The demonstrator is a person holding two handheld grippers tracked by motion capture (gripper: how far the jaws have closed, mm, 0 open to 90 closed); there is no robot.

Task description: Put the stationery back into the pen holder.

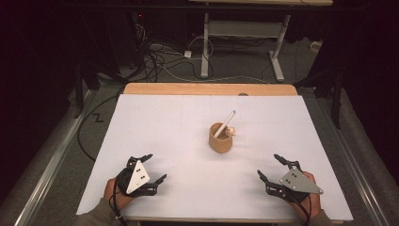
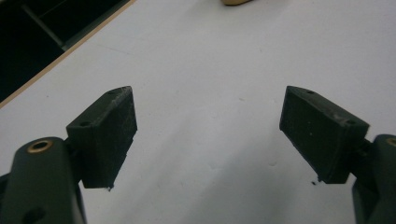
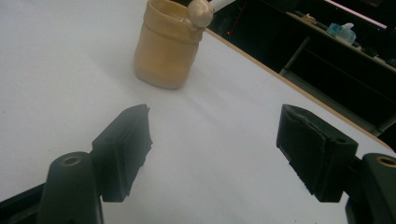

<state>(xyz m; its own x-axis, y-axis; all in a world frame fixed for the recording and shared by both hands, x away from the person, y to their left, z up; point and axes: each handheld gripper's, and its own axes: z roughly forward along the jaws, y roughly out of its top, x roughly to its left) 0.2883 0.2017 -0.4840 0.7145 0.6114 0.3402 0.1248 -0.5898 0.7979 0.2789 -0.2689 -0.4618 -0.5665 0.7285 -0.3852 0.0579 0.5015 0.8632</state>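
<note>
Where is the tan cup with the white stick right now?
In the high view the tan cup stands upright on the white table, right of centre, beyond both open tongs, nearer the right tongs.

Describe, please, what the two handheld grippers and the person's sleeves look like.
Both the left gripper and the right gripper are black, two-jawed, with flat ribbed pads and brass-coloured pivot bushings. Each carries a grey three-cornered plate with small holes and trails a black cable. The sleeves look olive-brown.

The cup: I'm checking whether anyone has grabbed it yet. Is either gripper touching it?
No: the tan cup stands alone mid-table, with the left gripper and right gripper both open and well short of it.
</note>
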